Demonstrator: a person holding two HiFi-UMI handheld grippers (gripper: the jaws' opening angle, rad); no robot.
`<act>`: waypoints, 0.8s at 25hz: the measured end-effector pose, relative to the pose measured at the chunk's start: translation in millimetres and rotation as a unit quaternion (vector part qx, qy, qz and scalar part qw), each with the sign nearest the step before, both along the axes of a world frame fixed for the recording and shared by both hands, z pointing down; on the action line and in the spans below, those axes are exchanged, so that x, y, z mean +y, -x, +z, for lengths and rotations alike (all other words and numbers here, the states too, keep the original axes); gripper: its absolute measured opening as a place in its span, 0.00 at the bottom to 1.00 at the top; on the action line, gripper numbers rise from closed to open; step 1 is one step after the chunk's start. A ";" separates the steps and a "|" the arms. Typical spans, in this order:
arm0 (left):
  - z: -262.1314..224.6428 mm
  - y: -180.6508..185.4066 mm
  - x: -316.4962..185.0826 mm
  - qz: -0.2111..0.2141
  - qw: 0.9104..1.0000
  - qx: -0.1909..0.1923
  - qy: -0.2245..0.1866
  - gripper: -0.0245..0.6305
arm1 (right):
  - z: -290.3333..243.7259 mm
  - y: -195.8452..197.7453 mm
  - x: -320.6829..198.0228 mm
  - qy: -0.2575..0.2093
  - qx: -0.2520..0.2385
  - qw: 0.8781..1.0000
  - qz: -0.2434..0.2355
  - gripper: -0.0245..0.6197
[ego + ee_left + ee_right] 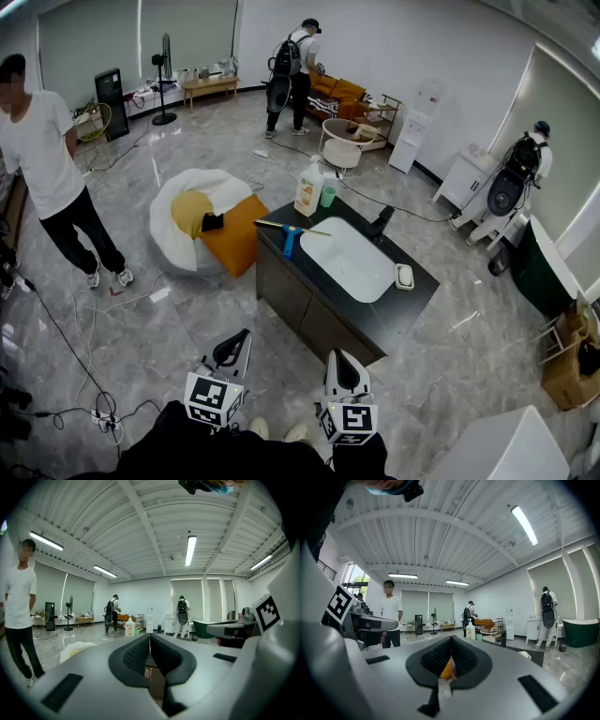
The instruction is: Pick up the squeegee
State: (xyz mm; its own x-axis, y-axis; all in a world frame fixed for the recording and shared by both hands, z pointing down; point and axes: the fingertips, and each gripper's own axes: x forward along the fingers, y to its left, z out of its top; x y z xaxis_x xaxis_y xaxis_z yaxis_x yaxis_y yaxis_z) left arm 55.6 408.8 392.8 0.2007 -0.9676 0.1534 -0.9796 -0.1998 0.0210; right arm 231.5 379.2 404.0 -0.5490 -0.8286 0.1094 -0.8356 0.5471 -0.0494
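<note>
The squeegee (289,238), with a blue handle and a thin yellowish blade, lies on the left end of the dark vanity counter (412,305), beside the white sink basin (347,261). Both grippers hang low in the head view, well short of the counter's front. My left gripper (242,336) is shut with nothing between its fingers, and its tips meet in the left gripper view (150,637). My right gripper (340,358) is likewise shut and empty (451,640). Neither gripper view shows the squeegee.
A white jug (308,187), a green cup (327,196), a black faucet (381,221) and a soap dish (404,277) stand on the counter. A white beanbag (178,234) with an orange cushion sits left of it. Cables (89,361) trail across the floor. People stand at left (47,169), back (292,75) and right (520,178).
</note>
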 end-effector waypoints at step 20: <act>2.2 44.2 -6.7 -0.025 1.000 0.000 0.002 0.07 | 3.9 43.8 -15.5 0.001 0.013 1.000 -0.022 0.06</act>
